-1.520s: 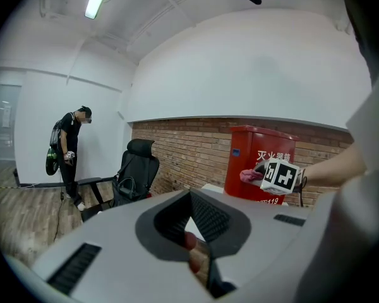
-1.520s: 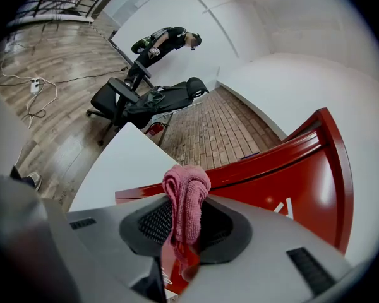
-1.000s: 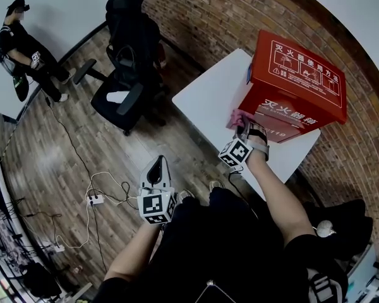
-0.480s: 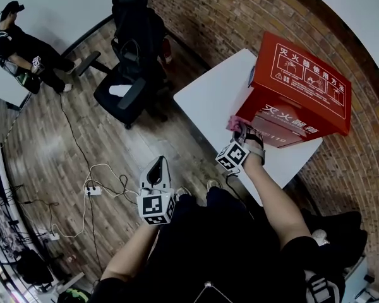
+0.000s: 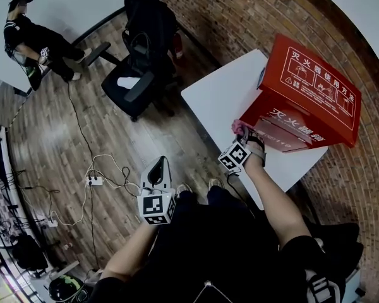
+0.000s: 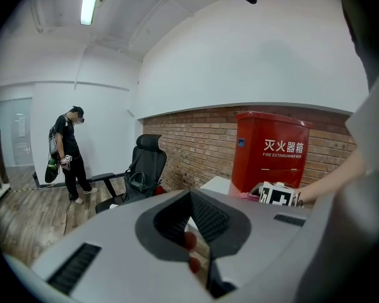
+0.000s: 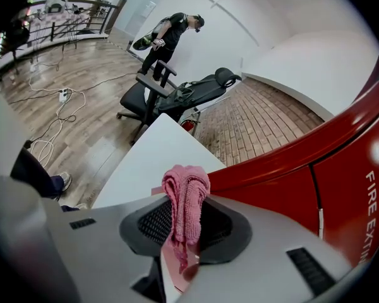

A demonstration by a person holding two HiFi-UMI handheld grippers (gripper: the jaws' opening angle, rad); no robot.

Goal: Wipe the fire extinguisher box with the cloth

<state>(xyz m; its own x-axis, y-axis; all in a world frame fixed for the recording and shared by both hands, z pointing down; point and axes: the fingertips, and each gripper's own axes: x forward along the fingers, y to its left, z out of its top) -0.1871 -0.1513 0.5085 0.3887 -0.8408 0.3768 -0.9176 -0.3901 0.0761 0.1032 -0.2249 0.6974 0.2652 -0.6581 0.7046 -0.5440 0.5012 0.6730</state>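
The red fire extinguisher box (image 5: 309,96) stands on a white table (image 5: 224,96) against the brick wall. My right gripper (image 5: 243,133) is shut on a pink cloth (image 5: 239,126) and holds it against the lower left corner of the box's front. In the right gripper view the cloth (image 7: 185,197) hangs bunched between the jaws, with the red box (image 7: 341,188) close on the right. My left gripper (image 5: 156,168) hangs low over the floor, away from the table, shut with nothing in it. It looks toward the box (image 6: 271,150) from a distance.
A black office chair (image 5: 142,55) stands left of the table. A person (image 5: 35,43) stands at the far left by the white wall. Cables and a power strip (image 5: 93,180) lie on the wooden floor. The table edge (image 7: 145,163) runs under the cloth.
The right gripper with the cloth has slid a little toward the box's left lower corner. The left gripper has stayed where it was.
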